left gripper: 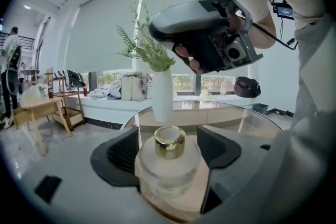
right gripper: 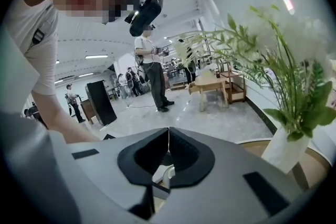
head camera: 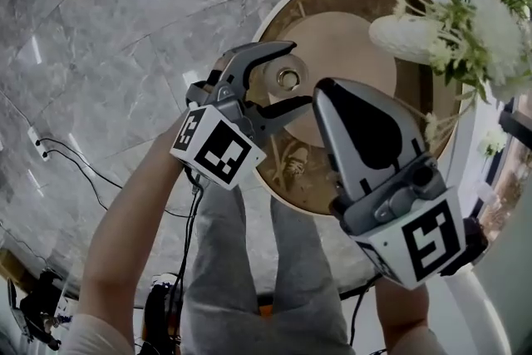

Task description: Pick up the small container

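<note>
The small container (head camera: 288, 80), a frosted glass bottle with a gold cap, stands near the left edge of the round brown table (head camera: 337, 25). My left gripper (head camera: 298, 75) reaches in from the left with a jaw on either side of it. In the left gripper view the container (left gripper: 169, 157) fills the gap of the left gripper (left gripper: 169, 134), and both pads (left gripper: 128, 152) lie against its sides. My right gripper (head camera: 326, 89) hangs just right of the container, above the table, with its jaws closed together. In its own view the right gripper (right gripper: 168, 131) has nothing between its jaws.
A white vase (head camera: 407, 37) with green and white sprigs stands at the table's right side, also seen as a vase (left gripper: 163, 97) beyond the container. Below the table edge are the person's legs (head camera: 249, 262), and cables (head camera: 75, 162) trail over the marble floor at the left.
</note>
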The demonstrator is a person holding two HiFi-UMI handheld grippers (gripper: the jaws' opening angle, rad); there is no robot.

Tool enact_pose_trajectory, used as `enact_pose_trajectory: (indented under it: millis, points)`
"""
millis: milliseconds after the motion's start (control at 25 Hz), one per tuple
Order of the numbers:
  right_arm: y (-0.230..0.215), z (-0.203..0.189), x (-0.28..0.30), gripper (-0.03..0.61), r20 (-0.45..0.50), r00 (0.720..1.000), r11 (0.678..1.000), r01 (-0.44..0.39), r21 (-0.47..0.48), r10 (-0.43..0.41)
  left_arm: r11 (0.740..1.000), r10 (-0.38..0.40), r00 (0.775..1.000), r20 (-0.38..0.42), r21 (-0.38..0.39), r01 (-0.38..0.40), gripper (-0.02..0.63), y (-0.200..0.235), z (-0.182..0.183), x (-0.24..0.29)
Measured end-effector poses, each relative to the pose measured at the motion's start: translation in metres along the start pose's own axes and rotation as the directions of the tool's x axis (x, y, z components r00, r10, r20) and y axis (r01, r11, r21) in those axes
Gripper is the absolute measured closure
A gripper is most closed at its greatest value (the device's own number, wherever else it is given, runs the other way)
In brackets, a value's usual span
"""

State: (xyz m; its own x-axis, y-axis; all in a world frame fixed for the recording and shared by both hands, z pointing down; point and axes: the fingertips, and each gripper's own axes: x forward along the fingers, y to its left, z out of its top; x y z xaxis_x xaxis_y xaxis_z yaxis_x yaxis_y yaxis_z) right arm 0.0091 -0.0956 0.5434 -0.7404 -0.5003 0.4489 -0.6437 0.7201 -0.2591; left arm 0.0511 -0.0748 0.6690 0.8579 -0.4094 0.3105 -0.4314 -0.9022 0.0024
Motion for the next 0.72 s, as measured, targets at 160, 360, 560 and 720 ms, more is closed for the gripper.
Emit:
enact_pose_trajectory:
  millis: [160, 360, 560, 720]
  points:
    - [-0.004, -0.009, 0.004, 0.571, 0.001, 1.000, 1.000, -0.005, 0.003, 0.005, 1.000, -0.011, 1.000, 0.003, -0.005, 0.011, 0.282, -0.001, -0.006, 0.005]
    - [-0.009, -0.025, 0.008, 0.571, -0.022, 1.000, 1.000, -0.005, 0.006, 0.005, 0.999, -0.036, 0.999, -0.026, -0.038, 0.035, 0.281, -0.003, -0.017, 0.013]
    - [-0.021, -0.048, 0.011, 0.571, -0.054, 0.998, 1.000, 0.017, -0.014, -0.018, 0.996, -0.074, 0.995, -0.060, -0.053, 0.071, 0.281, -0.005, -0.026, 0.022]
    - [-0.023, -0.058, 0.014, 0.571, -0.060, 0.998, 1.000, 0.011, -0.009, -0.012, 0.996, -0.082, 0.994, -0.075, -0.047, 0.079, 0.281, -0.006, -0.028, 0.024]
